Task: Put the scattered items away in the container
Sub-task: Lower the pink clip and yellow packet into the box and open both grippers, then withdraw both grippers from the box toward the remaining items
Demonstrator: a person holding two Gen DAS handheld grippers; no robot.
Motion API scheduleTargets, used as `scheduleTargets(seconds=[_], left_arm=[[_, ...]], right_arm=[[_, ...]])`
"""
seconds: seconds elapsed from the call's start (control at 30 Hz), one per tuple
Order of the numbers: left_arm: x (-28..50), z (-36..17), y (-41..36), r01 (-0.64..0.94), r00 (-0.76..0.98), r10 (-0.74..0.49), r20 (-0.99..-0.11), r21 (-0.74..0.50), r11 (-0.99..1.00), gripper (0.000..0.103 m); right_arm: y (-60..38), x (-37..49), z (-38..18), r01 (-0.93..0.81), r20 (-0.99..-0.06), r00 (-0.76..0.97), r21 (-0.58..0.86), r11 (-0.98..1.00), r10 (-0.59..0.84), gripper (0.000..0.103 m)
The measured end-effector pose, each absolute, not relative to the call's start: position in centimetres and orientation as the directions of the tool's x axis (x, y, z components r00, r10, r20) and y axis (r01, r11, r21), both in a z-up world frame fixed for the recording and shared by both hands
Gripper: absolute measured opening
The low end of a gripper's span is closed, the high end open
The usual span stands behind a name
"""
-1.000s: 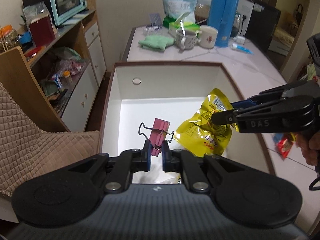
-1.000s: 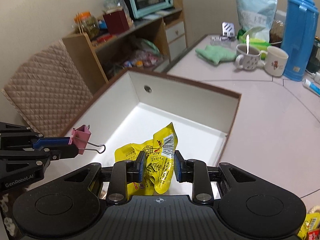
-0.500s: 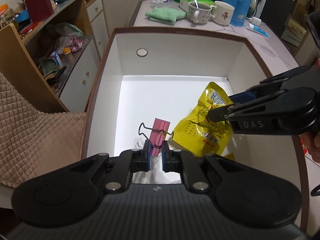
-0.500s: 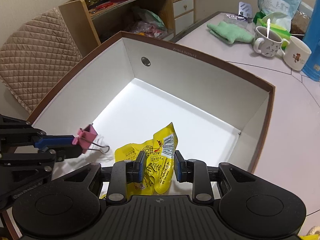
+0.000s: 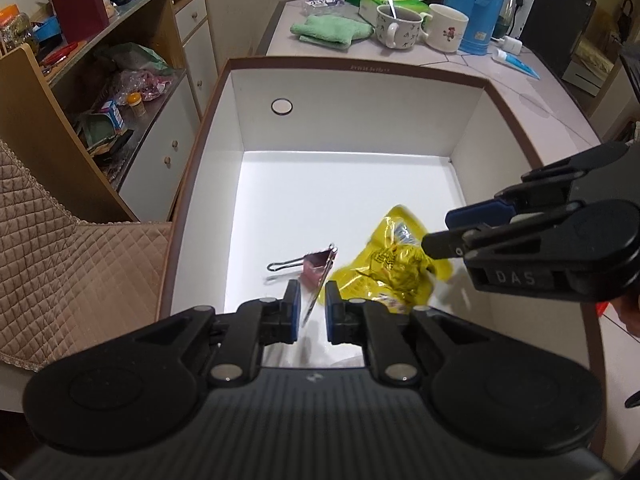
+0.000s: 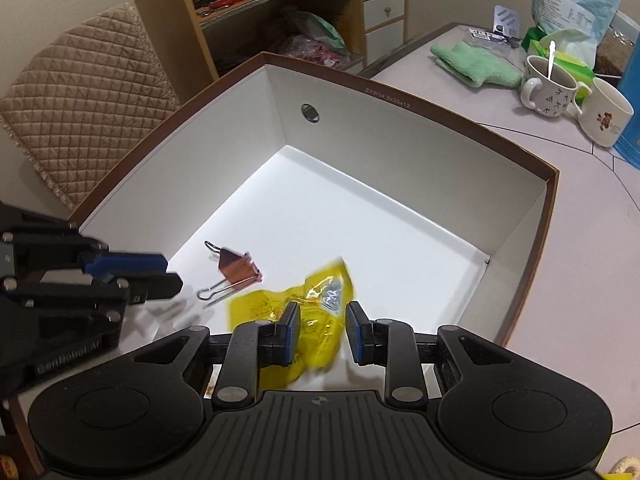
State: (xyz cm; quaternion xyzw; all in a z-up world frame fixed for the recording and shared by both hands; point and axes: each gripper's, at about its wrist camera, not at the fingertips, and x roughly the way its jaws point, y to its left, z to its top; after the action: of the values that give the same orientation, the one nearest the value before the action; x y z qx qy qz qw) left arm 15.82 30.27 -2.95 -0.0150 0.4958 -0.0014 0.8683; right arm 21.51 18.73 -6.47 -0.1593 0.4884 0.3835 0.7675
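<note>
A white box with a brown rim (image 5: pixel 360 69) (image 6: pixel 400 105) lies under both grippers. A pink binder clip (image 5: pixel 318 266) (image 6: pixel 237 269) is blurred just above the box floor, free of my left gripper (image 5: pixel 312 308) (image 6: pixel 170 278). That gripper's jaws are opening, and only the clip's wire handle shows in line with the gap. The yellow snack packet (image 5: pixel 394 270) (image 6: pixel 316 304) is also blurred and lies low in the box beside the clip. My right gripper (image 6: pixel 323 332) (image 5: pixel 438 236) hangs over it with jaws opening, its pads clear of the packet.
Beyond the box the table holds a green cloth (image 5: pixel 328 32), two mugs (image 5: pixel 394 26), a blue thermos (image 5: pixel 480 4) and a tube (image 5: pixel 516 65). A quilted chair back (image 5: pixel 68 264) and a cluttered cabinet (image 5: pixel 132 92) stand to the left.
Both grippers sank lower over the box and their jaws parted. The binder clip left the left jaws and the yellow packet slipped from the right jaws, both dropping toward the box floor.
</note>
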Motion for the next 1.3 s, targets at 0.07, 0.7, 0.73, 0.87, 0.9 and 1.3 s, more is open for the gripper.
scheduleTargets(seconds=[0.07, 0.7, 0.73, 0.87, 0.9, 1.3], left_arm=[[15.4, -2.3, 30.2, -0.01, 0.514, -0.018, -0.857, -0.027, 1.0, 0.01], [10.5, 2.7, 28.5, 0.019, 0.579, 0.009, -0.815, 0.025, 1.0, 0.027], [10.3, 2.8, 28.3, 0.021, 0.579, 0.011, -0.815, 0.028, 0.999, 0.029], [9.1, 3.3, 27.7, 0.027, 0.579, 0.022, -0.815, 0.046, 0.999, 0.037], [8.8, 3.5, 27.5, 0.027, 0.581, 0.024, -0.814, 0.048, 0.998, 0.04], [4.7, 5.5, 26.3, 0.021, 0.606, 0.043, -0.794, 0.071, 0.997, 0.064]], right_arm=[[18.5, 20.9, -5.8, -0.762, -0.861, 0.219, 0.142, 0.632, 0.458, 0.052], [16.0, 14.3, -0.4, -0.781, -0.834, 0.245, 0.132, 0.611, 0.494, 0.066], [15.8, 13.9, -0.2, -0.777, -0.834, 0.245, 0.135, 0.614, 0.494, 0.066], [15.1, 12.7, 0.5, -0.763, -0.834, 0.247, 0.147, 0.63, 0.494, 0.066], [14.9, 12.4, 0.6, -0.759, -0.834, 0.25, 0.147, 0.634, 0.492, 0.066], [12.7, 8.7, 2.5, -0.745, -0.833, 0.278, 0.128, 0.655, 0.478, 0.094]])
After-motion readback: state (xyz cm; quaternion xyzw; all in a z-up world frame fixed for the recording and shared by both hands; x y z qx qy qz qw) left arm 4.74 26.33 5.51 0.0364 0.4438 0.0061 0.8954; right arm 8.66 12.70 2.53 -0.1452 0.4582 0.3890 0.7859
